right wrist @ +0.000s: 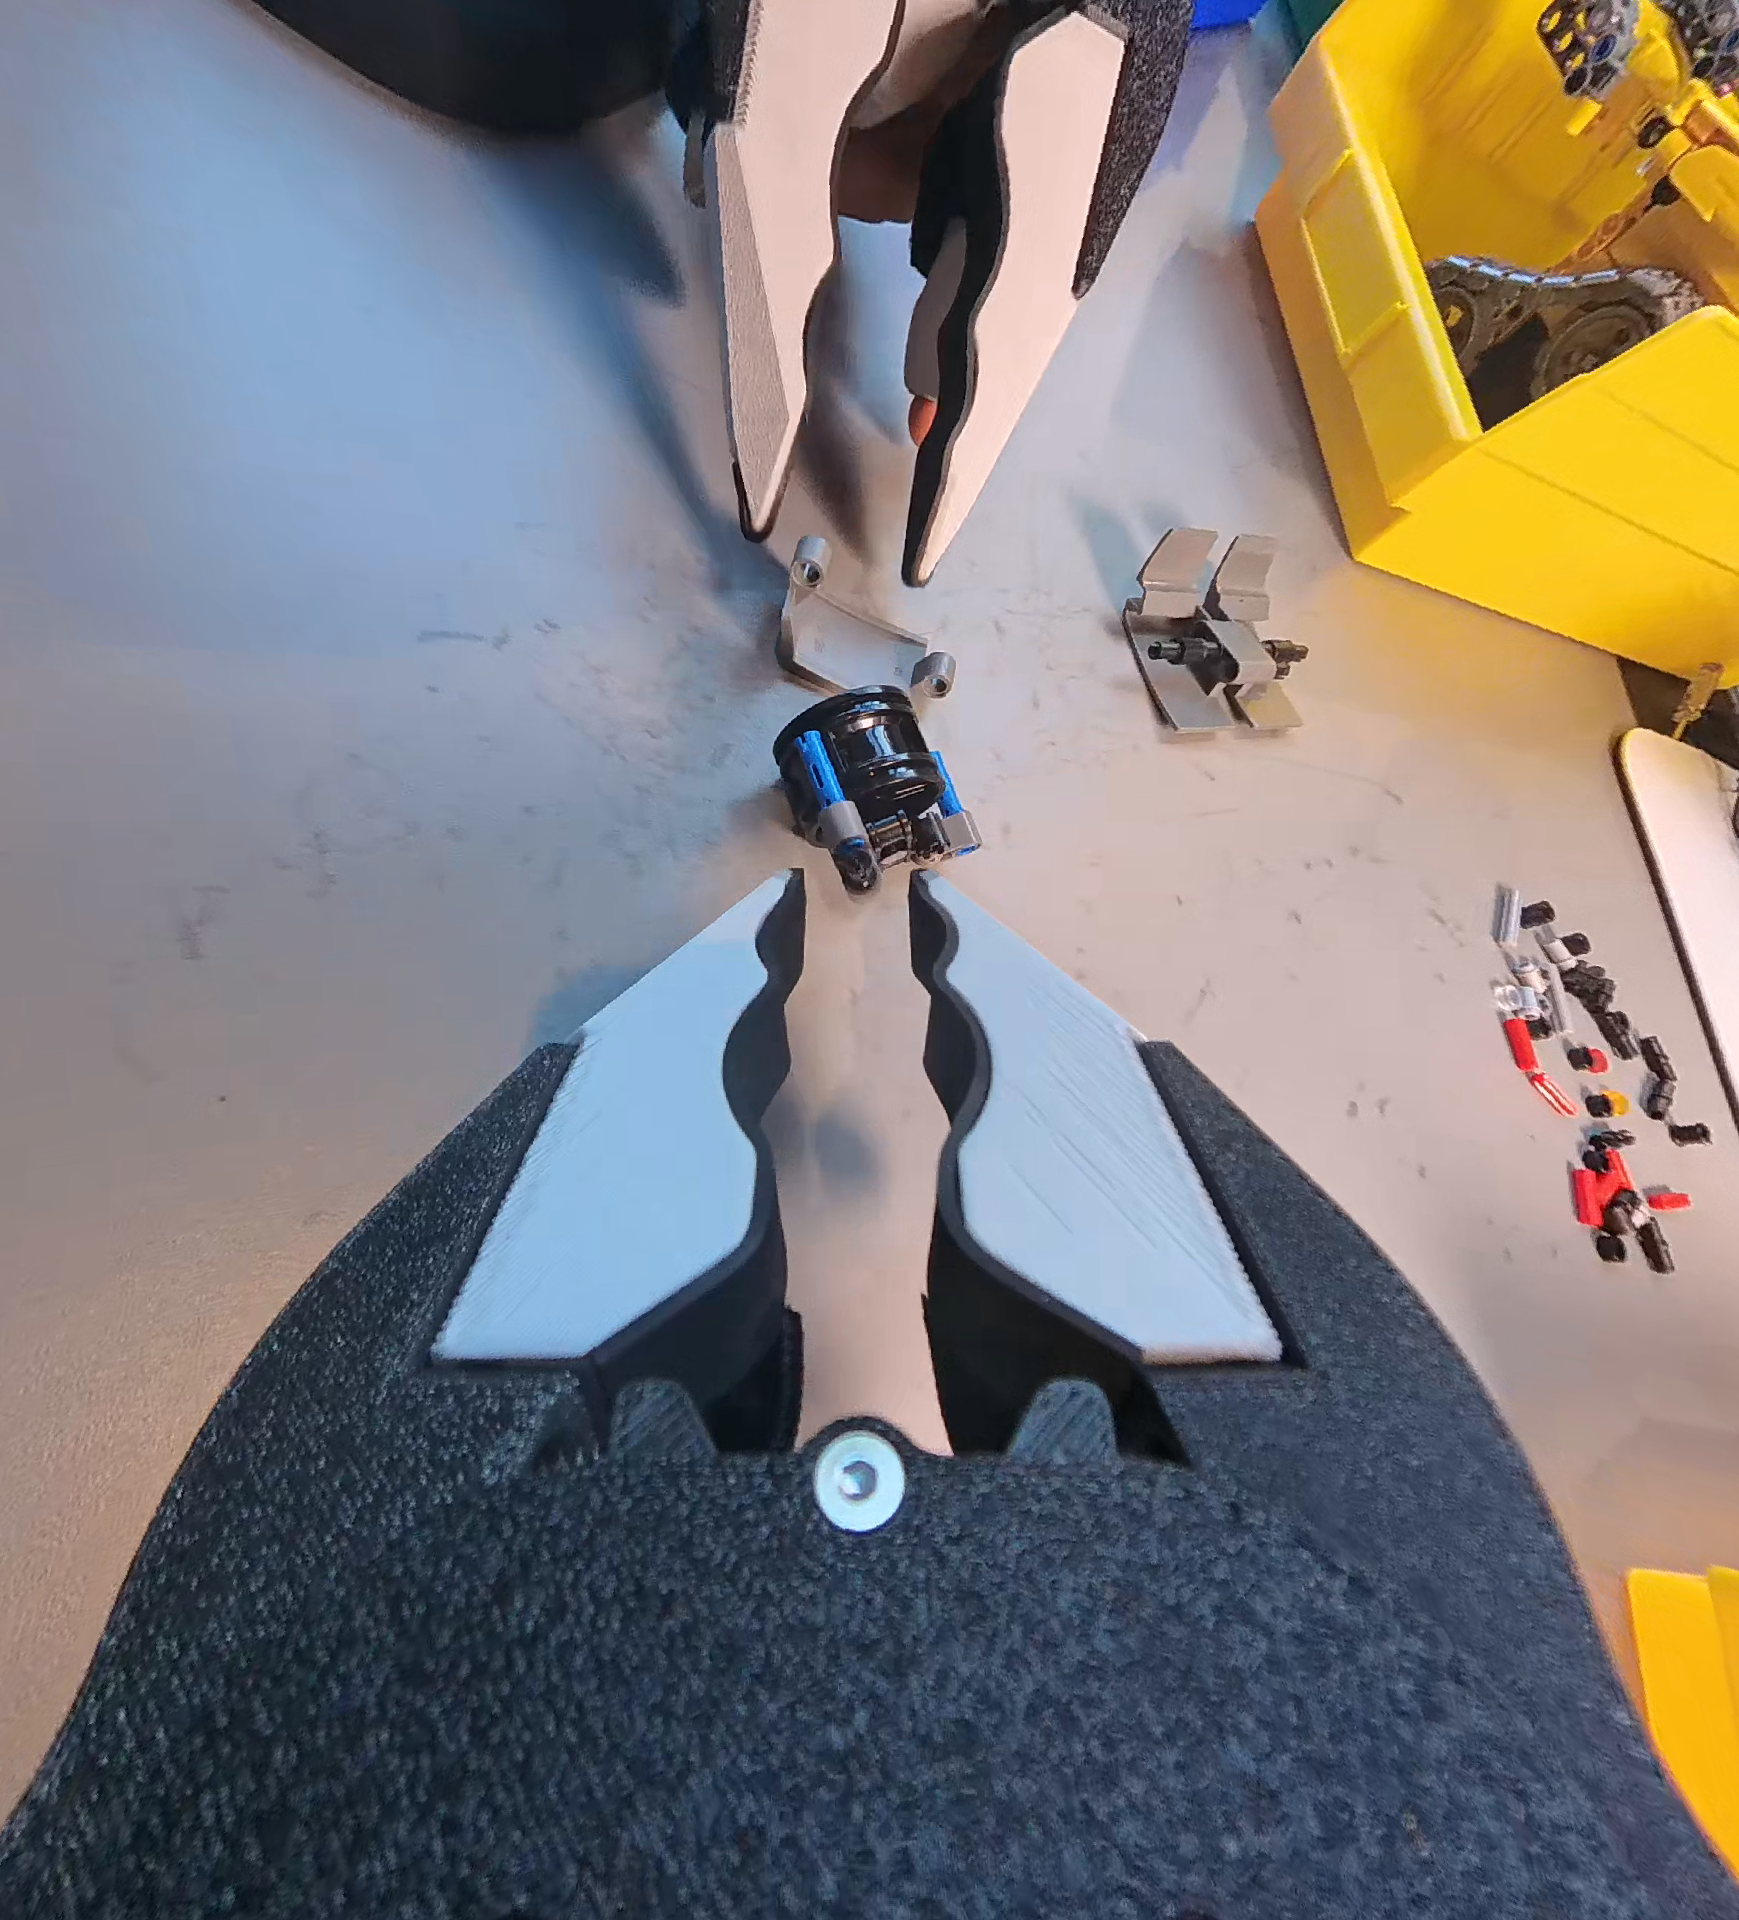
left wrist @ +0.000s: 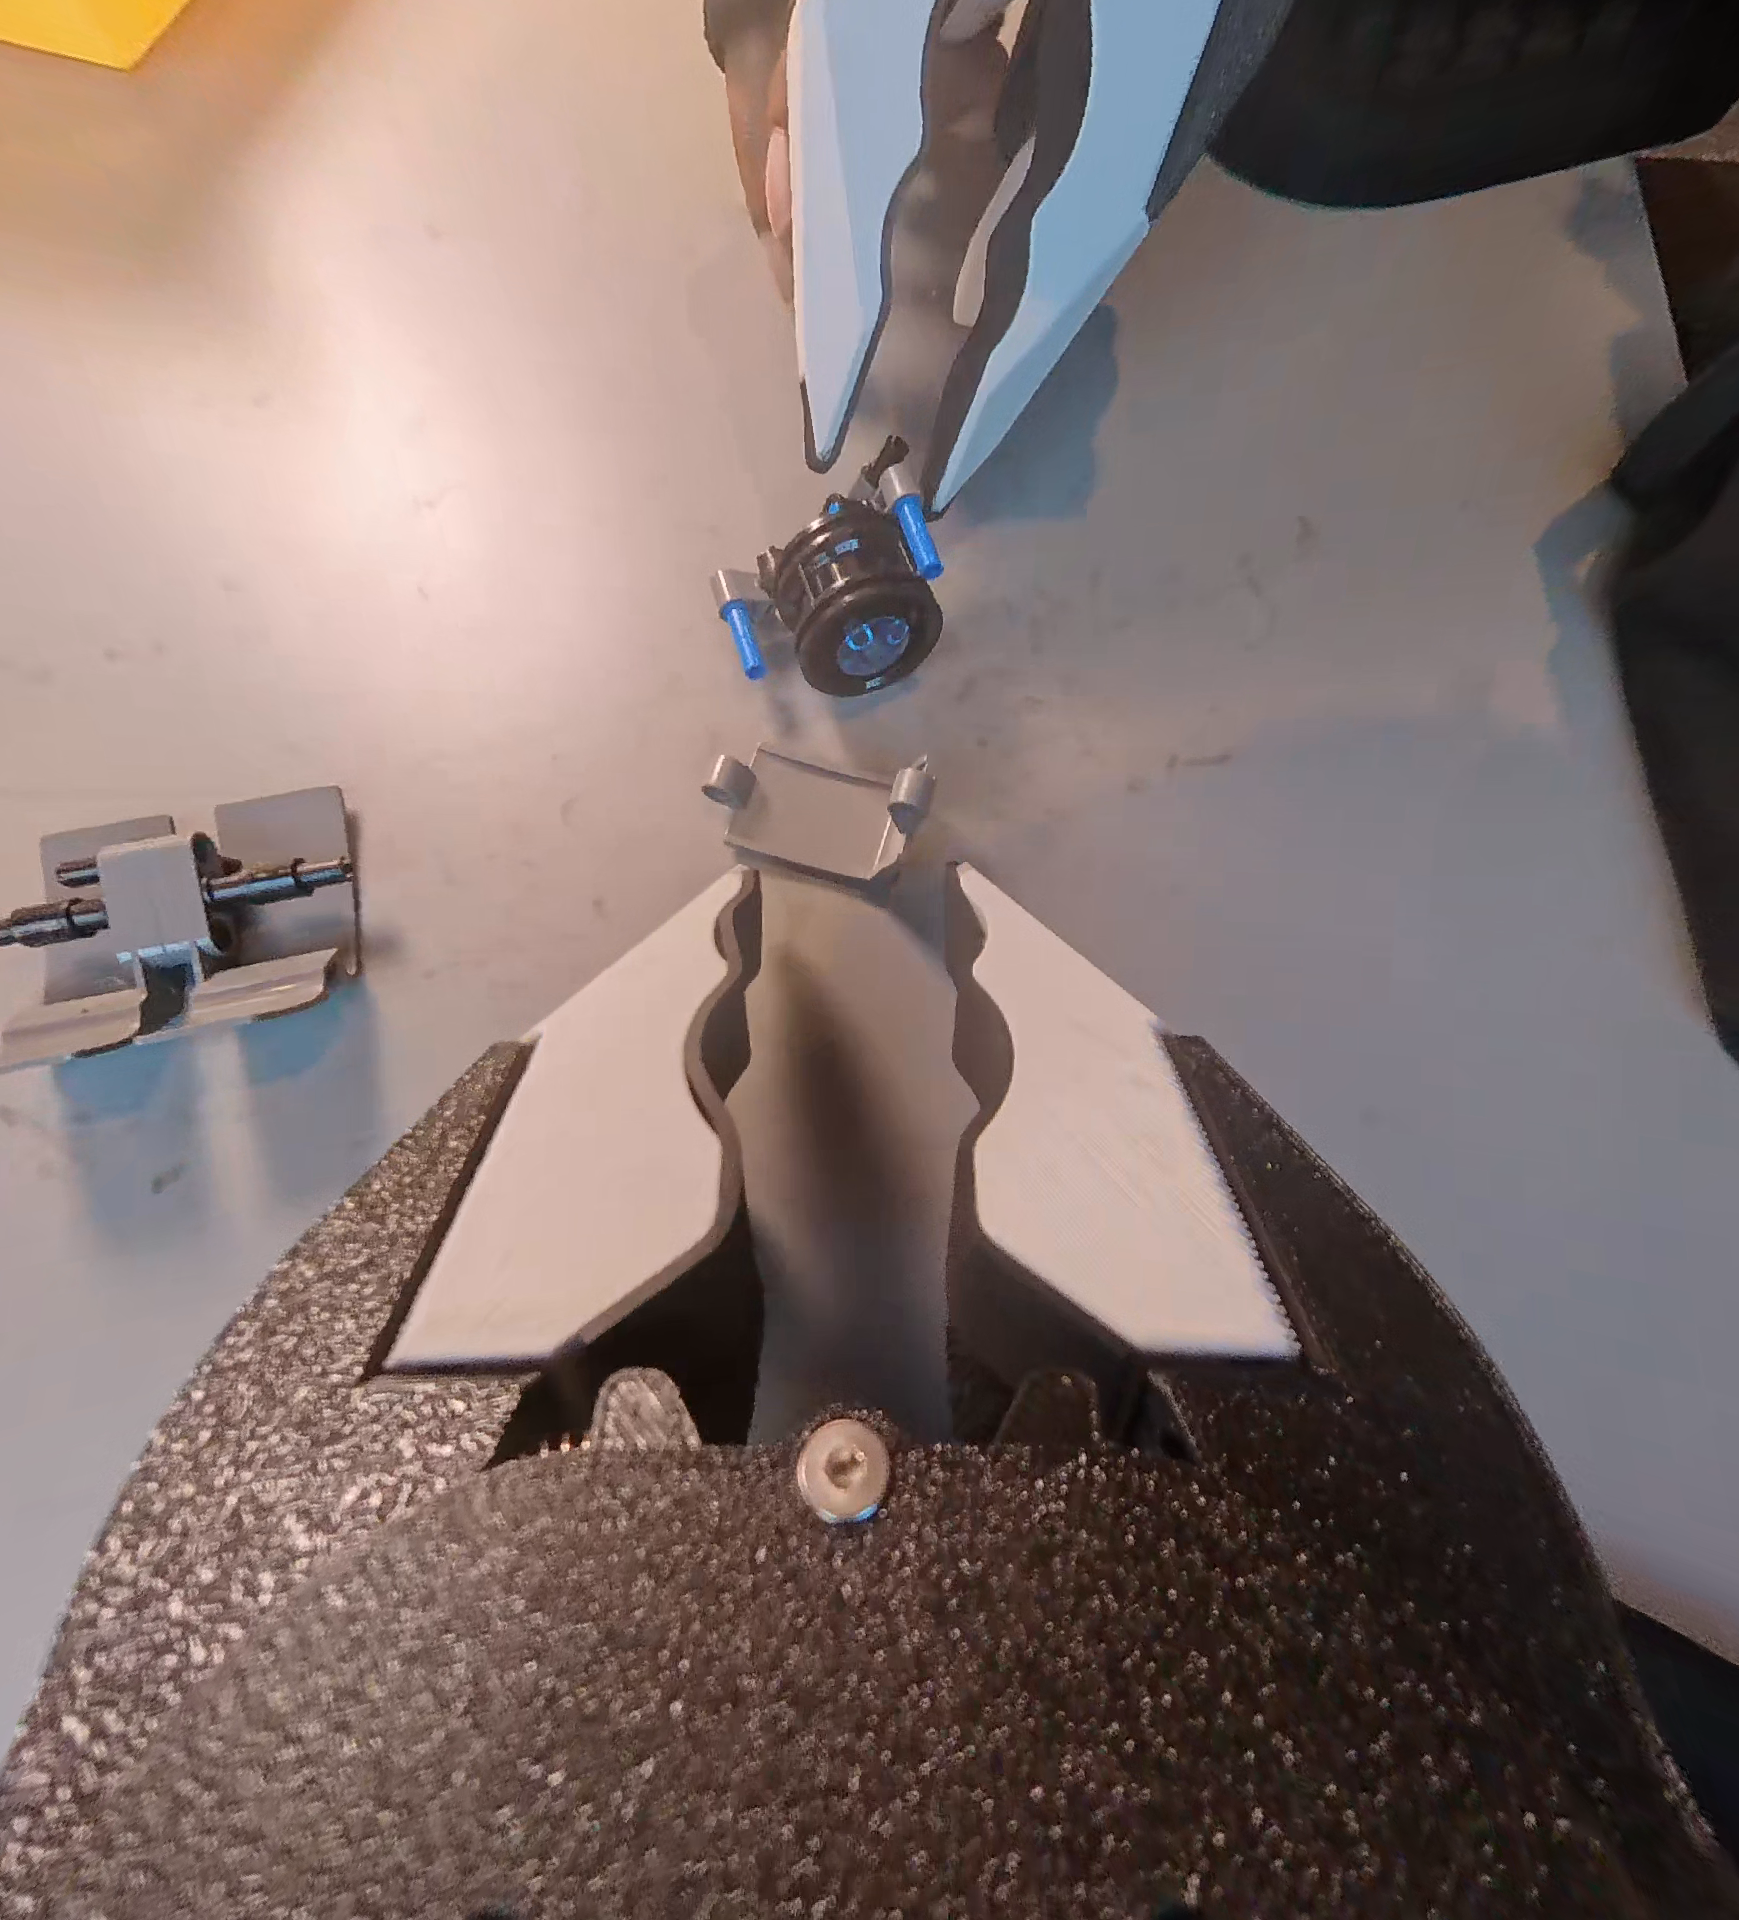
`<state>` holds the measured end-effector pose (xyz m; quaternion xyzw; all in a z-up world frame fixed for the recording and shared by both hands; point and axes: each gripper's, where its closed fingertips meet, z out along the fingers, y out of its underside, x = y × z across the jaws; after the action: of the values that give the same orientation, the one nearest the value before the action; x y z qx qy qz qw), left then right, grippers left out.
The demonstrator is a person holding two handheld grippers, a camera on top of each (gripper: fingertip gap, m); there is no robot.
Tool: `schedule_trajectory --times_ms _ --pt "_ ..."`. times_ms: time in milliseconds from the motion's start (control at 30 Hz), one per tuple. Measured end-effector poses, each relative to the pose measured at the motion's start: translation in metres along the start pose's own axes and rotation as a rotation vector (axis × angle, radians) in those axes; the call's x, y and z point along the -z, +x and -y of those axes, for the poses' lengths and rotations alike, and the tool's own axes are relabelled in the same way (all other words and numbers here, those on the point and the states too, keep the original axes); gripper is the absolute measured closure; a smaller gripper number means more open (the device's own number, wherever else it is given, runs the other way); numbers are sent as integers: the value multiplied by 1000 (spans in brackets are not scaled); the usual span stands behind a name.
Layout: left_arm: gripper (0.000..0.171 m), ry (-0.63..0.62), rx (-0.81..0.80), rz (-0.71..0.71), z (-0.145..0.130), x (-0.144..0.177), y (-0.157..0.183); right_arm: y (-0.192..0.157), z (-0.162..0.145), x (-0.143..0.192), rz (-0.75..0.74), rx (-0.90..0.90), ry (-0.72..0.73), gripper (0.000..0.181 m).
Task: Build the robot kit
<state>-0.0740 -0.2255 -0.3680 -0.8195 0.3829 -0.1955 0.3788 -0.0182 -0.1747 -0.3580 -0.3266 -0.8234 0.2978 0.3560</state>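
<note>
Two grippers faced off, jaws apart: right gripper (right wrist: 852,875) nearest black wheel assembly (right wrist: 870,779); left gripper (left wrist: 849,871) by grey panel (left wrist: 815,816).

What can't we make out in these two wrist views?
- Grey bracket: left wrist view, its near edge is hidden behind the left tongs.
- Black wheel piece: right wrist view, whether the right tongs touch its rear peg is unclear.
- Yellow bin: right wrist view, cut by the frame edge; contents only partly visible.
- Small loose parts: too small to identify.
</note>
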Motion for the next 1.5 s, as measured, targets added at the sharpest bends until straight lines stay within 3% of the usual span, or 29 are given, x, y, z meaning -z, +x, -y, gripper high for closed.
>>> schedule_trajectory --times_ms 267,600,767,867,1033,1200,1233,1267,1367,1500 --pt "148 40 -88 6 10 1 7 0 7 0 0 -16 44 162" --pt "169 -22 -173 35 2 -10 9 -3 5 -3 16 -23 41 163" --pt "170 -3 -236 90 8 -6 5 -1 13 2 33 -62 95 162" --pt "170 64 -309 181 25 4 -1 10 35 14 30 -188 229 160" --pt "170 106 -592 416 53 11 -3 47 64 26 55 -588 430 158" --pt "170 63 -853 550 66 1 8 40 61 10 216 -820 390 153" --pt "170 66 -874 555 68 -1 11 34 61 7 241 -828 372 157" --pt "170 70 -890 560 70 -1 13 29 60 4 254 -820 354 173" --pt "166 177 -781 536 79 6 17 29 74 16 259 -728 457 180" --pt "144 606 -229 277 117 49 19 51 106 66 183 -626 820 179"
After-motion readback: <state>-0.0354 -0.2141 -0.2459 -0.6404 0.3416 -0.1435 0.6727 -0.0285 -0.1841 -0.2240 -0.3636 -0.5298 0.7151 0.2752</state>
